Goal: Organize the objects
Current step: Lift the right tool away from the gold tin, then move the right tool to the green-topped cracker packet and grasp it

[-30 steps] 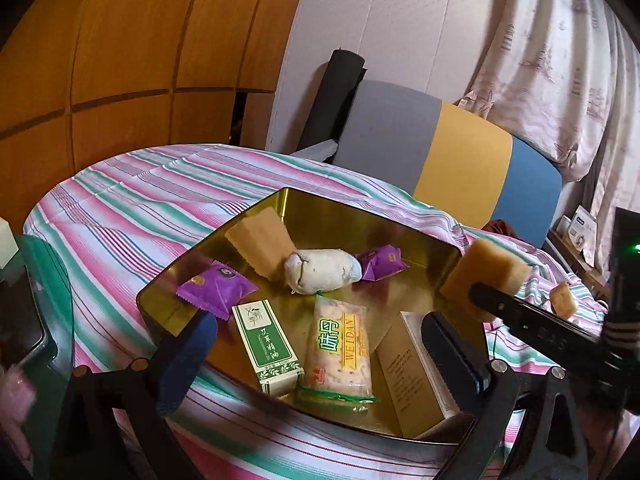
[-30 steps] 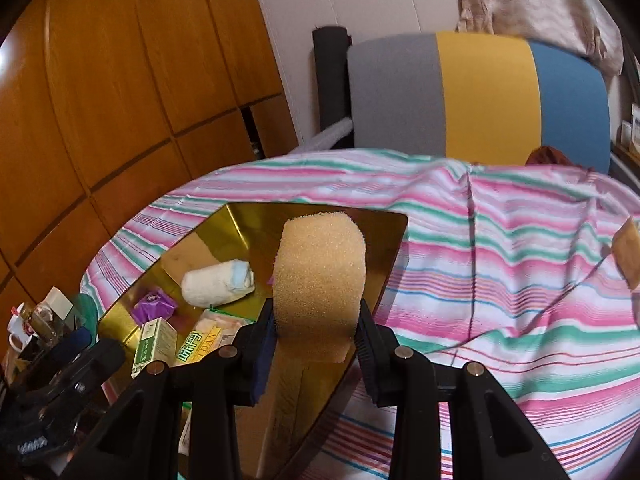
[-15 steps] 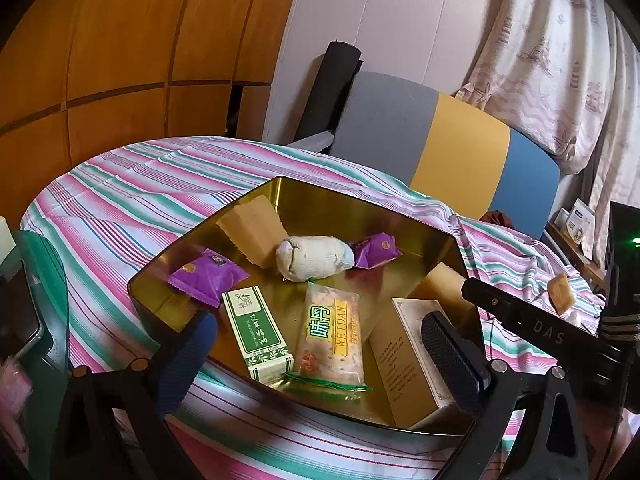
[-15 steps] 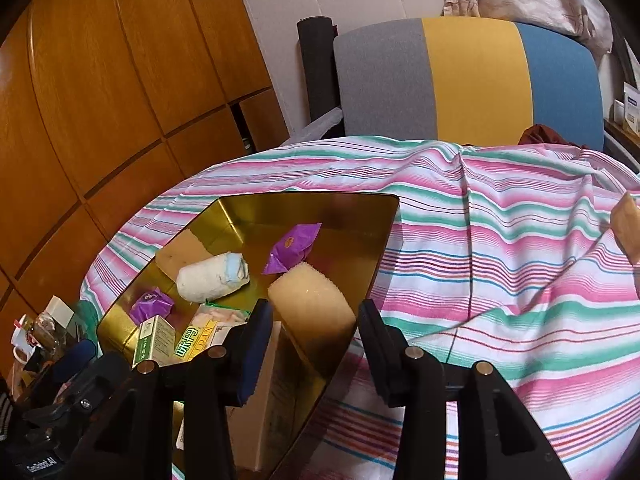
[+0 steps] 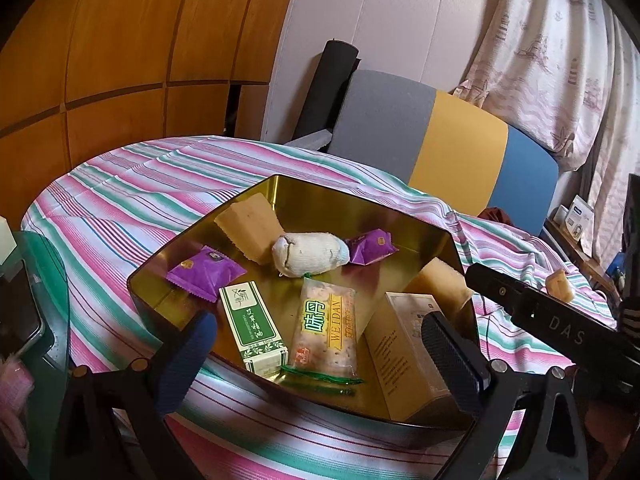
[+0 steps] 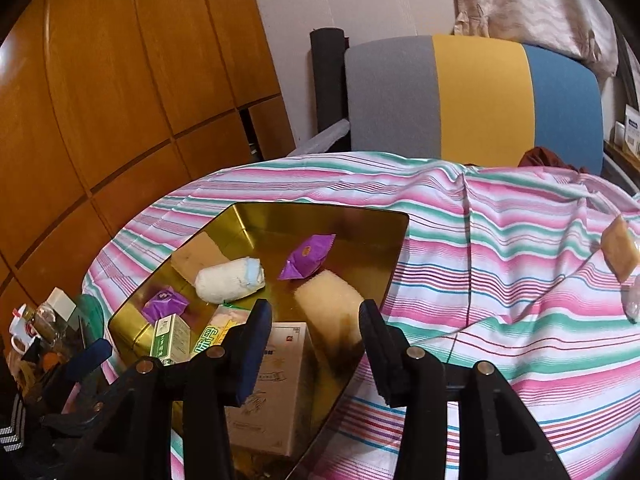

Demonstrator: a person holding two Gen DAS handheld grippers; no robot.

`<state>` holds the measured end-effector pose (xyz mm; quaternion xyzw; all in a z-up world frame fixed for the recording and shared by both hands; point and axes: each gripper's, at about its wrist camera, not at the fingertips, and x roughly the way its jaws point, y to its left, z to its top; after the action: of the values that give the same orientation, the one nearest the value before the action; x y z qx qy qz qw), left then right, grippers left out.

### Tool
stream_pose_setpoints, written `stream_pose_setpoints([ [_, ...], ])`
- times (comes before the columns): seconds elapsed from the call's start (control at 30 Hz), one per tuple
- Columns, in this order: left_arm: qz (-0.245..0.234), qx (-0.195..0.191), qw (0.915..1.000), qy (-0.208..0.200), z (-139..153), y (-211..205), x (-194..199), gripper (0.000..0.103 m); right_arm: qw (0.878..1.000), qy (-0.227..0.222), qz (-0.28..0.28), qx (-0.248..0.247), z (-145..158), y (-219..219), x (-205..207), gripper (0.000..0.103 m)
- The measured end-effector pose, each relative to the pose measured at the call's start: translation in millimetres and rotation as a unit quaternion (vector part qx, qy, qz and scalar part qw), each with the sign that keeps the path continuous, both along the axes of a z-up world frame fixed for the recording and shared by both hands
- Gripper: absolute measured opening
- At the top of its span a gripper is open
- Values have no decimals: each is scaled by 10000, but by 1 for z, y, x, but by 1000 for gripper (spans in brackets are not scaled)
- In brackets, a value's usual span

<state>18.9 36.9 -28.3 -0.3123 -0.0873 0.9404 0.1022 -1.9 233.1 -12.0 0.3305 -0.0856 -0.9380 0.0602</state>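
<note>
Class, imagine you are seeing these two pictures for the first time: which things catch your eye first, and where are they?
The shiny gold tray on the striped tablecloth, filled with snack packets, a rolled white cloth at its centre. Then the open right gripper, a yellow sponge lying loose before it in the tray's near corner.

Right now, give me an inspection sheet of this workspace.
Surface: round table under a striped tablecloth.
Job's things: gold tray holds two purple candies, a green box, a WEIDAN snack pack, a sock roll, a beige box and two sponges; the newest sponge lies by the right rim.
Clutter: one sponge piece left on the cloth.
Grippers: right gripper has just been opening, sponge released; left gripper open, empty.
Cables: nothing seen.
Surroundings: tricolour chair, wood panelling, curtain.
</note>
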Motion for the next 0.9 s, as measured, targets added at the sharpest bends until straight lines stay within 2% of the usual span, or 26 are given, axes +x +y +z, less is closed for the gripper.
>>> stream_pose_setpoints([
  [0.23, -249, -8, 9997, 59, 4, 10, 9, 103, 9996, 23, -77, 267, 4, 10, 13, 46],
  [0.43, -577, -145, 9982, 5, 1, 34, 22, 103, 9984, -113, -509, 207, -3, 50, 27, 46],
  [0.6, -866, -239, 9959, 104, 3, 55, 35, 103, 9942, -369, -1010, -41, -22, 97, 43, 46],
  [0.77, -1363, -421, 9895, 241, 6, 86, 49, 103, 9848, -658, -1565, -374, -44, 151, 63, 46],
  [0.9, -1853, -523, 9808, 313, 10, 114, 58, 103, 9775, -748, -1940, -366, -53, 192, 80, 46],
])
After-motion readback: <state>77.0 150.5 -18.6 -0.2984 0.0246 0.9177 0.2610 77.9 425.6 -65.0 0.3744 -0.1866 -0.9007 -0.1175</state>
